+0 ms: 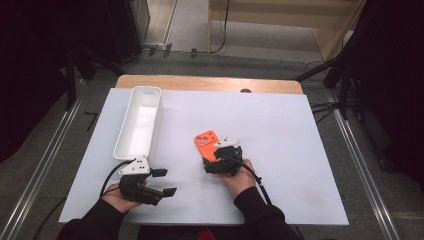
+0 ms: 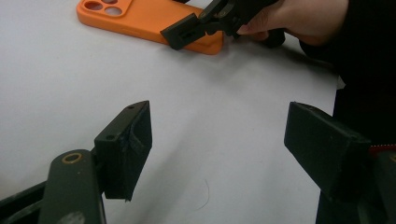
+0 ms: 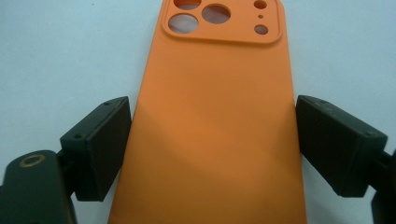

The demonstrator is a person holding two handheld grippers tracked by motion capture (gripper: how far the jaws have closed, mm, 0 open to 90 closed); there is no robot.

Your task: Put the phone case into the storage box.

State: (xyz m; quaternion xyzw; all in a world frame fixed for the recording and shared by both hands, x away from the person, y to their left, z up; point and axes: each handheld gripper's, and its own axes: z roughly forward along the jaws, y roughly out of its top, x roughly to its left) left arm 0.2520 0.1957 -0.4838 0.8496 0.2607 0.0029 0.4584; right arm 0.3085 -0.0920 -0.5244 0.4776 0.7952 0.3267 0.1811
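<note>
While my right gripper (image 3: 212, 144) straddles the orange phone case (image 3: 212, 116), jaws apart at its long edges, I should close squarely to avoid twisting it. My left gripper (image 1: 162, 182) waits open, left of the case. Its long axis runs away from me, camera cutouts at the far end.

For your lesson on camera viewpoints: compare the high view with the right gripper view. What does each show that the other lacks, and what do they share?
High view alone: the long white tray at the left of the white table sheet, the left gripper with open, empty jaws, and both of the person's hands and sleeves.

Right gripper view alone: the case's camera cut-outs up close.

Shared: the orange phone case lying flat on the sheet, with the right gripper straddling its long edges; whether the pads press on it is unclear.
</note>
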